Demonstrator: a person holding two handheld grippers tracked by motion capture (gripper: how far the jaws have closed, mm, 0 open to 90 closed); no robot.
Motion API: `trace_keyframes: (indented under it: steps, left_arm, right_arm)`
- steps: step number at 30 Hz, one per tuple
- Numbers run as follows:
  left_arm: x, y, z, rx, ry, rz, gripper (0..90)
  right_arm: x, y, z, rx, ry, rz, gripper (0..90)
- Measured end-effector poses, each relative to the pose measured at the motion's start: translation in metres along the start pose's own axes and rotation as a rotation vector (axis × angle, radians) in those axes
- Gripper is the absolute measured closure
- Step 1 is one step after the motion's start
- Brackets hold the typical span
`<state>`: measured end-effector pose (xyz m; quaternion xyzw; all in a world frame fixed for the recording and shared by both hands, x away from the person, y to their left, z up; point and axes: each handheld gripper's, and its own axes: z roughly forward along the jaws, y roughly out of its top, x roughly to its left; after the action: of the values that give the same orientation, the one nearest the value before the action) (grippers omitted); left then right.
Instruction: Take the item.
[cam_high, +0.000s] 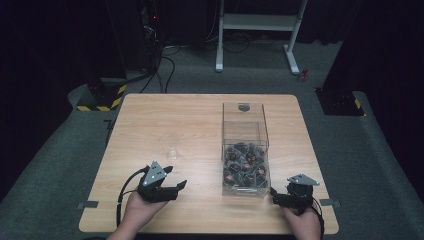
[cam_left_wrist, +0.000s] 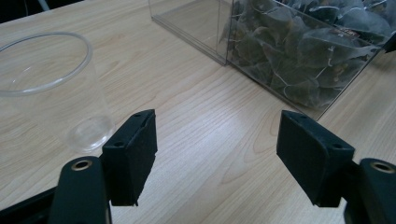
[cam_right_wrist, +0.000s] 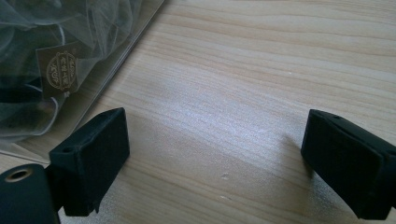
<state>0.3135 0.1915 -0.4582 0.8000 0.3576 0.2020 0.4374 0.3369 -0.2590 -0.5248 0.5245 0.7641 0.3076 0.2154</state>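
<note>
Left gripper (cam_high: 172, 180), at 7 o'clock on the wooden surface (cam_high: 200, 125): fingers (cam_left_wrist: 133, 149) spread wide, holding nothing, pointed toward the middle. Just past it toward 11 o'clock stands a clear plastic cup (cam_high: 172, 150), upright, empty, thin-walled, nearly invisible against the wood in the high view; in the left gripper view its rim (cam_left_wrist: 44, 60) and round base sit just beside the left finger, apart from it.

Centre-right, around 3 o'clock of the surface: a clear box (cam_high: 245, 150), tall, open-topped, its near half heaped with tea bags (cam_high: 245, 165). These are dark mesh pyramids with thin white strings and small brown paper tags (cam_right_wrist: 58, 70), loosely tangled.

Right gripper (cam_high: 277, 196), at 5 o'clock, just beside the box's near right corner: fingers (cam_right_wrist: 93, 154) wide apart, empty, bare wood between them.

Risks, as I judge them:
- The cup is light and see-through; a wide left finger could clip it and tip or skid it.
- Squeezing the cup hard would likely buckle its wall.
- Strings look interlaced, so lifting one bag may drag others out over the box wall.
- Right finger sits close to the box wall; a careless swing could shove the box.
</note>
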Motion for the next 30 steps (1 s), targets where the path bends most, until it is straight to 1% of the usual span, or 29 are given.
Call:
trace_keyframes:
  steps: [11, 13, 22, 30]
  left_arm:
    - [-0.007, 0.009, 0.005, -0.023, -0.021, 0.004, 29.6]
    - [-0.009, 0.011, 0.006, -0.026, -0.032, 0.001, 29.8]
    - [-0.013, 0.018, 0.011, -0.038, -0.052, 0.004, 30.1]
    - [-0.018, 0.024, 0.015, -0.049, -0.063, 0.009, 30.4]
  right_arm:
    - [0.000, 0.000, 0.000, 0.000, 0.000, 0.000, 7.6]
    - [0.000, 0.000, 0.000, 0.000, 0.000, 0.000, 7.6]
    - [0.000, 0.000, 0.000, 0.000, 0.000, 0.000, 7.6]
    - [0.000, 0.000, 0.000, 0.000, 0.001, 0.001, 7.6]
